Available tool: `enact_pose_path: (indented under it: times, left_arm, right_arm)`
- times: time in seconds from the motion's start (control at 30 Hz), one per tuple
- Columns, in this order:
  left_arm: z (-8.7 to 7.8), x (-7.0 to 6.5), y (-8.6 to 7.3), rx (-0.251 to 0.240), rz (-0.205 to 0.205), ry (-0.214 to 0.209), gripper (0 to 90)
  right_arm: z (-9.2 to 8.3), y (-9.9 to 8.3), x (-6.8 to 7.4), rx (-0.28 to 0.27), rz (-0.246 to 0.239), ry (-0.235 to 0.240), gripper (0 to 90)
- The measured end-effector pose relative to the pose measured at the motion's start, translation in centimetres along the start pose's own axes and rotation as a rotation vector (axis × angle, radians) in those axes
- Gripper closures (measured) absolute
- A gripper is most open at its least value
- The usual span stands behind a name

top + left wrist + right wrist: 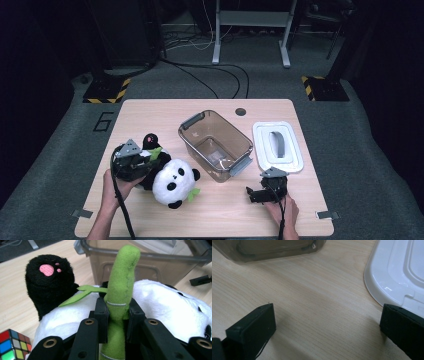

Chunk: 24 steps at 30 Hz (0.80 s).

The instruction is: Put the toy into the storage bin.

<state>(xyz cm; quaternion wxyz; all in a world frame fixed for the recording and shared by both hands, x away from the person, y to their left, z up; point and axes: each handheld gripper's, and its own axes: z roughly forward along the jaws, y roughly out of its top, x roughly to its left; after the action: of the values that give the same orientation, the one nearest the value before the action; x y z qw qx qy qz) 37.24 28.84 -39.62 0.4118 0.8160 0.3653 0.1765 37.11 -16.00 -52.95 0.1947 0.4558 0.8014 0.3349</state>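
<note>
The counter (210, 220) is pale wood with rounded corners and a dark round hole (240, 111) near its far edge. It stands on grey carpet (60, 150) marked with a "6" (103, 121) left of the counter. Beyond the counter, black cables (210, 70) trail past a light metal frame (250, 30). Yellow-black striped bases (106, 91) sit either side. The room behind is dark.
</note>
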Motion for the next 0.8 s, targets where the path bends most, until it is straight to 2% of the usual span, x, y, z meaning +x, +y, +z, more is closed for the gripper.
enact_pose_path:
  times: [0.37,0.8]
  left_arm:
    - [-2.3,0.3,2.6,-0.043,0.02,0.002,75.1]
    - [-3.6,1.0,5.7,-0.081,0.044,-0.007,75.4]
  right_arm:
    - [0.0,0.0,0.0,0.0,0.001,0.0,0.0]
    - [0.0,0.0,0.0,0.0,0.0,0.002,0.0]
